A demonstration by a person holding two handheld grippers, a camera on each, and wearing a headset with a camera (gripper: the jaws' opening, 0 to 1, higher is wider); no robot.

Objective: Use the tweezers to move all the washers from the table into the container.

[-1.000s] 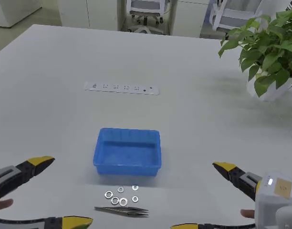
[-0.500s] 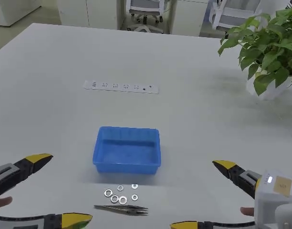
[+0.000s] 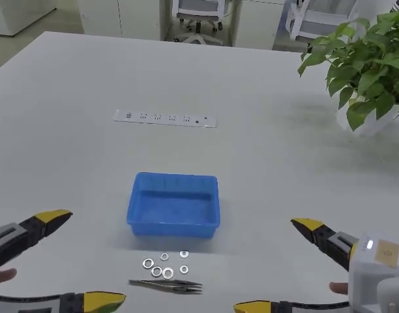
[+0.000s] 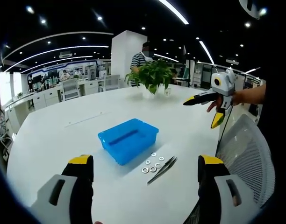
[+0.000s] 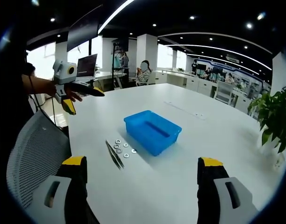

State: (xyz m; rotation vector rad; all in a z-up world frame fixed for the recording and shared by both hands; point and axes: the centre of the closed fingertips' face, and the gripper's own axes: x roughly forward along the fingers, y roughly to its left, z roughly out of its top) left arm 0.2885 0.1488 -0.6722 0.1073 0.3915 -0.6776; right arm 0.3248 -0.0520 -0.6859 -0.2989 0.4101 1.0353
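Several small silver washers (image 3: 165, 264) lie in a loose cluster on the white table, just in front of the empty blue container (image 3: 173, 228). Thin metal tweezers (image 3: 165, 285) lie flat right below the washers. My left gripper (image 3: 82, 257) hovers open at the lower left and my right gripper (image 3: 278, 266) open at the lower right, both apart from everything. In the left gripper view, washers (image 4: 153, 166), tweezers (image 4: 162, 169) and container (image 4: 133, 149) lie ahead between the open jaws. From the right gripper view, washers (image 5: 122, 148) and tweezers (image 5: 114, 155) sit left of the container (image 5: 147, 142).
A white power strip (image 3: 165, 119) lies farther back on the table. A potted plant (image 3: 366, 65) stands at the far right. Office chairs (image 3: 199, 16) stand beyond the far edge. A grey mesh chair back (image 4: 246, 158) is near the table's front edge.
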